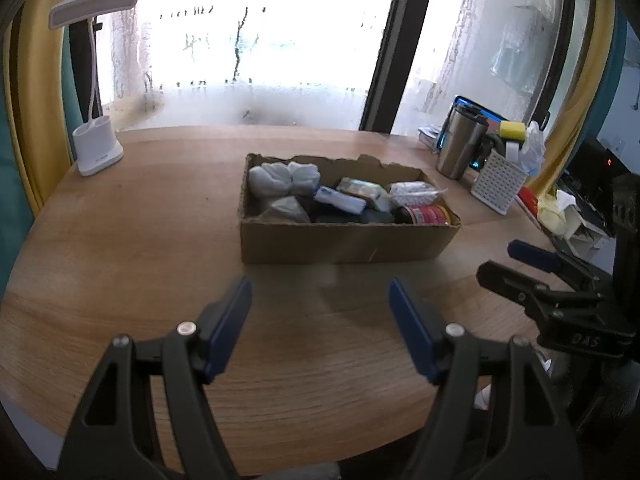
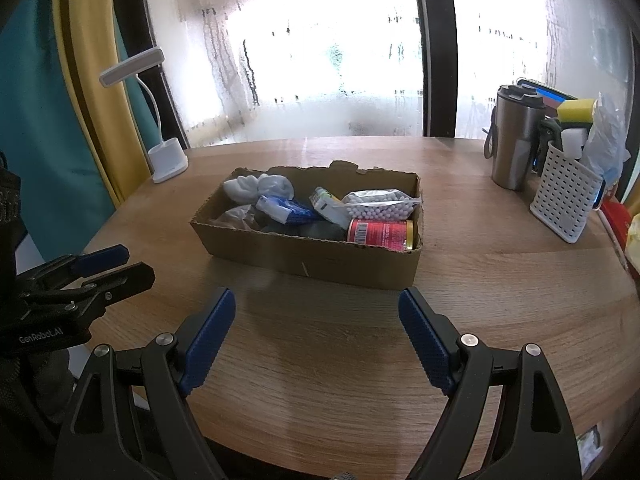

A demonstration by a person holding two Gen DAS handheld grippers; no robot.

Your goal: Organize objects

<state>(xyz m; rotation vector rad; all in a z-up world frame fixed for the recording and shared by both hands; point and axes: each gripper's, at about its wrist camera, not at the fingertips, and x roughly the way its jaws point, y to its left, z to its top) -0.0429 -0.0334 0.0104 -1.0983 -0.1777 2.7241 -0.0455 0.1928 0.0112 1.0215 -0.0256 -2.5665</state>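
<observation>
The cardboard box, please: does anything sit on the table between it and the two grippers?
Nothing visible does. Only bare table lies between the cardboard box and the right gripper, and likewise before the left gripper. Both have open, empty jaws.

My left wrist camera looks forward and down along its own fingers, out over the wooden table (image 1: 120, 240) toward the window (image 1: 260, 40). The cardboard box (image 1: 340, 240) sits near, just past the fingertips, centre frame. My right wrist camera faces the same way from a spot further right, at similar closeness. Both views share the box, the white desk lamp (image 2: 168, 160) at left, and the steel tumbler (image 2: 516, 144) at right. Each camera catches the other gripper at its edge: the right gripper (image 1: 520, 264) in mine left, the left gripper (image 2: 112, 264) in mine right.
</observation>
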